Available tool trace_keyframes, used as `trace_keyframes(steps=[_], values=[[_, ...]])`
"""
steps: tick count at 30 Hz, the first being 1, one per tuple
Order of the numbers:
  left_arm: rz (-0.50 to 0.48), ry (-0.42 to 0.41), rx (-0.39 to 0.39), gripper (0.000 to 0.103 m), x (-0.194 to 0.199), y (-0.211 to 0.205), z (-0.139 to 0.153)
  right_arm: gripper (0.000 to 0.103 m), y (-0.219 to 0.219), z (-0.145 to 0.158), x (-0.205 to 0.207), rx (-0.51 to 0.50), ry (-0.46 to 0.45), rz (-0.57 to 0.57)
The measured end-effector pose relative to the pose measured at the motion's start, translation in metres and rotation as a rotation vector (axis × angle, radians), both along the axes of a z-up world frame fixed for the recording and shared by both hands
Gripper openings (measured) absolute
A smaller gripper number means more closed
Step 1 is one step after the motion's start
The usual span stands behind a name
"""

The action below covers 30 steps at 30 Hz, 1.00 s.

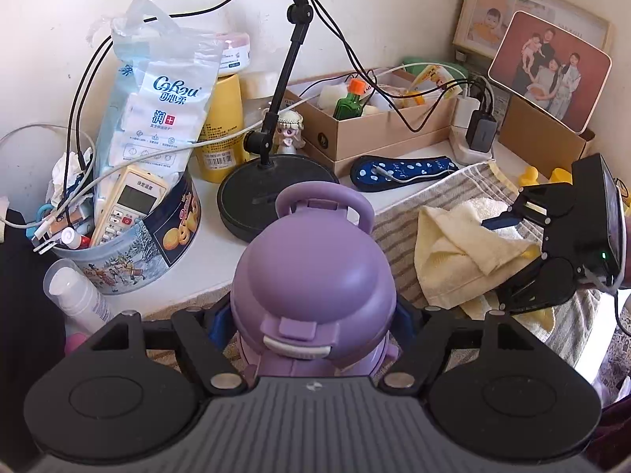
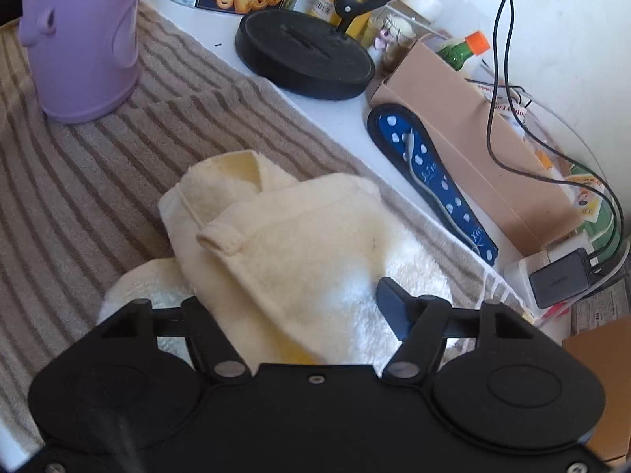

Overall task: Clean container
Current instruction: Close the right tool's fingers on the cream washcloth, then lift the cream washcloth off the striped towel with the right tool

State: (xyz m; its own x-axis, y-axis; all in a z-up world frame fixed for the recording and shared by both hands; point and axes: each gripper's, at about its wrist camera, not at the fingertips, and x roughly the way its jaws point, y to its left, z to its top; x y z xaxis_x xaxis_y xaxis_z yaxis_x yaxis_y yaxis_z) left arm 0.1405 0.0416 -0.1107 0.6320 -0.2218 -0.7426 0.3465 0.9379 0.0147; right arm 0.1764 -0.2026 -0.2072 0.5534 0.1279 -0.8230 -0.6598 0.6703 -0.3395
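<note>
We see the purple bottle (image 1: 311, 276) standing upright on the striped towel (image 2: 79, 181), its lid shut and its loop handle up. The left hand-held gripper (image 1: 313, 327) is pinching the bottle — blue pads press against both sides just under the lid. To its right, the right hand-held gripper (image 2: 303, 315) is clamped on the pale yellow cloth (image 2: 276, 236), which lies bunched on the same towel, well apart from the bottle.

Behind them on the white surface (image 1: 205, 252) stand the containers. A round cookie tin (image 1: 157, 232) is stuffed with a remote control (image 1: 128, 205), a pack of tissues (image 1: 157, 106), cables and small odds we cannot make out. An open cardboard box (image 1: 378, 126) holds a green bottle with an orange cap (image 1: 349, 98) and some packets — the rest is too jumbled to tell. Between tin and box sit a yellow canister (image 1: 223, 130) and the round black base of a stand (image 1: 272, 193). A blue spotted insole (image 2: 434, 181) lies just in front of the box.
</note>
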Motion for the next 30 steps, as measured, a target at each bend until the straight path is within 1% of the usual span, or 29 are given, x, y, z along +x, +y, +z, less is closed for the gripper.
trace_keyframes(steps=[2, 3, 4, 5, 6, 7, 8, 9, 10, 11, 15, 19, 21, 23, 27, 30], values=[[0.003, 0.006, -0.002, 0.076, 0.002, 0.001, 0.0, 0.067, -0.004, 0.001, 0.002, 0.03, 0.017, -0.013], [0.008, 0.006, -0.005, 0.076, 0.003, 0.001, 0.0, 0.063, -0.006, 0.001, 0.002, 0.045, 0.025, -0.018], [0.01, 0.001, -0.004, 0.076, 0.002, 0.001, -0.001, 0.053, -0.006, 0.001, 0.0, 0.048, 0.026, -0.012], [0.01, -0.004, 0.0, 0.075, 0.0, -0.001, -0.001, 0.046, -0.006, 0.002, -0.002, 0.051, 0.028, -0.006], [0.013, -0.007, 0.002, 0.074, -0.001, -0.002, -0.001, 0.042, -0.006, 0.002, -0.004, 0.054, 0.029, 0.0], [0.021, -0.01, 0.002, 0.074, -0.002, -0.003, -0.001, 0.035, -0.006, 0.003, -0.005, 0.05, 0.028, 0.001], [0.029, -0.012, 0.002, 0.074, -0.003, -0.004, 0.0, 0.031, -0.006, 0.004, -0.006, 0.056, 0.032, -0.005], [0.041, -0.013, 0.0, 0.074, -0.004, -0.005, 0.0, 0.024, -0.009, 0.007, -0.006, 0.071, 0.04, -0.013], [0.054, -0.011, -0.007, 0.074, -0.005, -0.004, 0.0, 0.019, -0.012, 0.009, -0.005, 0.087, 0.048, -0.02], [0.067, -0.009, -0.014, 0.074, -0.005, -0.003, 0.0, 0.017, -0.015, 0.012, -0.005, 0.103, 0.056, -0.028], [0.126, 0.009, -0.075, 0.073, -0.005, 0.006, 0.003, 0.015, -0.032, 0.027, -0.008, 0.226, 0.111, -0.079], [0.142, 0.02, -0.112, 0.073, -0.006, 0.009, 0.004, 0.015, -0.057, 0.045, -0.008, 0.478, 0.203, -0.209], [0.125, 0.009, -0.106, 0.073, -0.008, 0.006, 0.001, 0.015, -0.062, 0.053, -0.01, 0.569, 0.22, -0.247], [0.103, -0.016, -0.094, 0.073, -0.012, 0.003, -0.002, 0.015, -0.066, 0.061, -0.011, 0.681, 0.247, -0.268], [0.076, -0.037, -0.07, 0.073, -0.017, -0.002, -0.004, 0.015, -0.06, 0.08, -0.012, 0.81, 0.258, -0.256], [0.05, -0.034, -0.053, 0.074, -0.018, -0.004, -0.003, 0.015, -0.048, 0.096, -0.01, 0.861, 0.241, -0.212]])
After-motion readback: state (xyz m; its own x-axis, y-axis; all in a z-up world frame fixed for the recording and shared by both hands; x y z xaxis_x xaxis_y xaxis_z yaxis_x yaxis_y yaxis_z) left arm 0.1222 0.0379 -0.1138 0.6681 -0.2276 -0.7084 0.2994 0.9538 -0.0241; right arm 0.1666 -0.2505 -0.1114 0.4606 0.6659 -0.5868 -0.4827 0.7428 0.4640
